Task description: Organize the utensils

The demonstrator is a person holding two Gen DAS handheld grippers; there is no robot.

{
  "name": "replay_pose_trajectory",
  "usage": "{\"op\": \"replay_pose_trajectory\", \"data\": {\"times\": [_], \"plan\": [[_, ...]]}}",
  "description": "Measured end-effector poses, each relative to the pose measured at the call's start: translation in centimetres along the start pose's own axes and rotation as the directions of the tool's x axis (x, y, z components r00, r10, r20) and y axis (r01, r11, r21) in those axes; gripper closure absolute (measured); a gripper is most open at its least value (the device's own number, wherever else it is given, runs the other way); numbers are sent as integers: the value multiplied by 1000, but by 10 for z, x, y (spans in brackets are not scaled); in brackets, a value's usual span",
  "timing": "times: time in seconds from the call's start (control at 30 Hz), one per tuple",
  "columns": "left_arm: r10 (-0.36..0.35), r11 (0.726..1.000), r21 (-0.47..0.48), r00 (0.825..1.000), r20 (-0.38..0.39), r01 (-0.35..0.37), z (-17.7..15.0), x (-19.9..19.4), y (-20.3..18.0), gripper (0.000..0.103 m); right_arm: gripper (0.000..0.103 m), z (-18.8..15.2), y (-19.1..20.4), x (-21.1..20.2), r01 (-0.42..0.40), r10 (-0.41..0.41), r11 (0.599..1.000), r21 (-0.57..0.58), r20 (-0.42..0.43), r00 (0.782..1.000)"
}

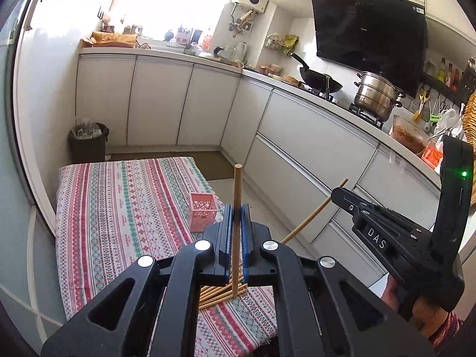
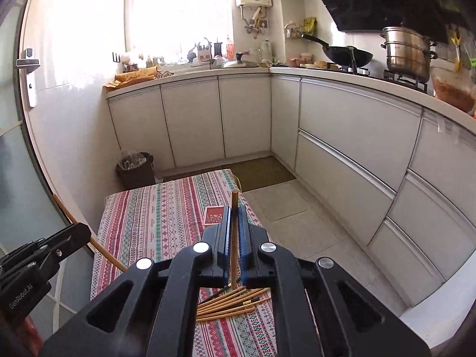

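My left gripper (image 1: 237,208) is shut on a wooden chopstick (image 1: 237,184) that stands upright between its pads. My right gripper (image 2: 234,209) is shut on another wooden chopstick (image 2: 234,200), also upright. Both are held above the table. The right gripper also shows in the left wrist view (image 1: 337,193) with its chopstick slanting down to the left. A pile of several chopsticks (image 2: 232,302) lies on the patterned tablecloth (image 1: 119,208) below both grippers. A pink perforated holder box (image 1: 203,210) stands on the cloth ahead; it also shows in the right wrist view (image 2: 213,215).
White kitchen cabinets (image 2: 342,136) run along the back and right. A dark bin (image 2: 135,171) stands on the floor beyond the table. A wok (image 1: 319,80) and a steel pot (image 1: 376,95) sit on the stove. A brown mat (image 2: 261,172) lies on the floor.
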State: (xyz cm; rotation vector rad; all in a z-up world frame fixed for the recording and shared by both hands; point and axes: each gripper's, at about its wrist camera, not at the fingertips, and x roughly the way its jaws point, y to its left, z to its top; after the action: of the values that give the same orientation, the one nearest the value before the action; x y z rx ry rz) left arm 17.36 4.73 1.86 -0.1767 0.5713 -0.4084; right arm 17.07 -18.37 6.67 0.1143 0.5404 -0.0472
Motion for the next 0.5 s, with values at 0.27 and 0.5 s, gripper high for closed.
{"op": "replay_pose_trajectory", "data": {"times": [0.27,0.5], "plan": [[21,998,62,1000,13,-22,36,26,-13,99,98,45,-5,12,-11,12,1000,-22,49,999],[62,995,75,997,51,-66,80,66,-14,99,98,91,-12,31,-19,22,999,-34,106,994]]}}
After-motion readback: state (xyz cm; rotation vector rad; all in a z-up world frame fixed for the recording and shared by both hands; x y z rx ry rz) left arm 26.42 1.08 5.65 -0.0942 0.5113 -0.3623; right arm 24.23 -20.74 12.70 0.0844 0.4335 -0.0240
